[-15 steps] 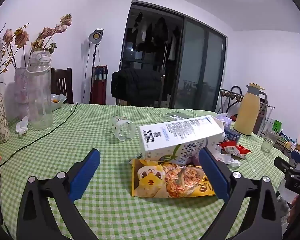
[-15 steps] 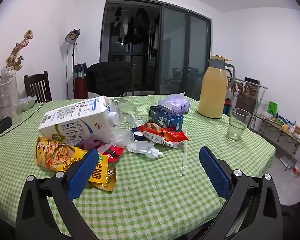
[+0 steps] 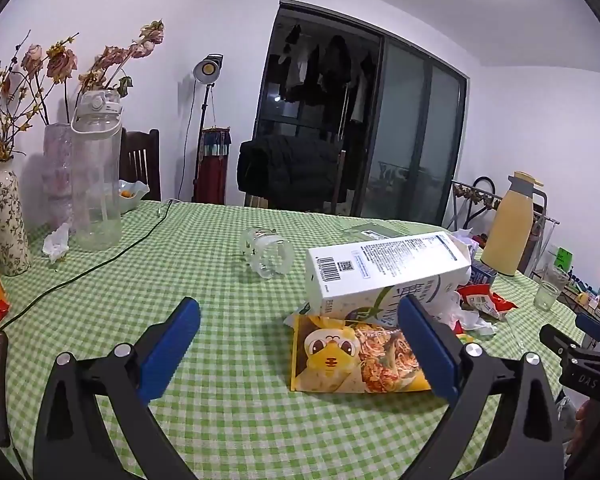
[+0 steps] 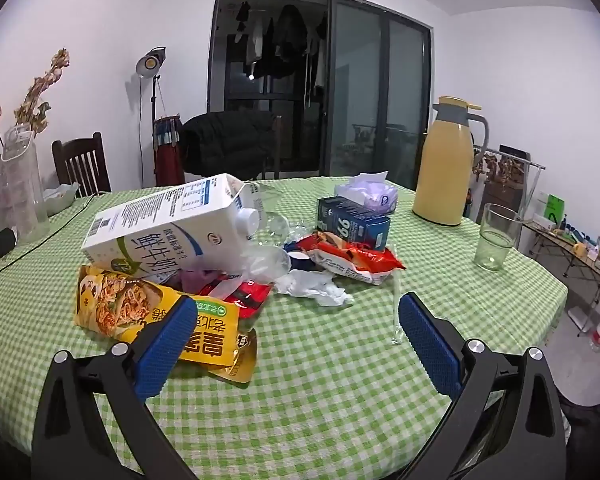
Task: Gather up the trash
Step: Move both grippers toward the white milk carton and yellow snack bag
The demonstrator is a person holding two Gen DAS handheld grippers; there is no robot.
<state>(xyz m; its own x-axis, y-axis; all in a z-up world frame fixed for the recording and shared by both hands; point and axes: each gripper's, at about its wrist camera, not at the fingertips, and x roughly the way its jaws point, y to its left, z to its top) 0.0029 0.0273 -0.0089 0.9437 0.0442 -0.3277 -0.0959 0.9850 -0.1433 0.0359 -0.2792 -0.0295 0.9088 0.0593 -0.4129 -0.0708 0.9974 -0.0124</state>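
Observation:
A pile of trash lies on the green checked tablecloth (image 4: 340, 380). A white milk carton (image 4: 168, 228) lies on its side over a yellow snack bag (image 4: 112, 308); both also show in the left wrist view, carton (image 3: 384, 268) and bag (image 3: 352, 356). A red wrapper (image 4: 352, 256), crumpled tissue (image 4: 312, 286), a blue box (image 4: 354, 220) and a clear straw wrapper (image 4: 396, 304) lie nearby. My left gripper (image 3: 298, 344) is open and empty, above the table left of the bag. My right gripper (image 4: 296, 342) is open and empty, in front of the pile.
A yellow thermos (image 4: 446, 168) and a drinking glass (image 4: 494, 240) stand at the right. A tipped glass jar (image 3: 268, 254), a tall water bottle (image 3: 96, 176), flower vases (image 3: 8, 220), a crumpled tissue (image 3: 56, 242) and a black cable (image 3: 100, 264) are at the left. A tissue pack (image 4: 366, 190) lies behind the blue box.
Both views are nearly the same as half a second ago; the left gripper has shifted slightly. Both grippers stay open.

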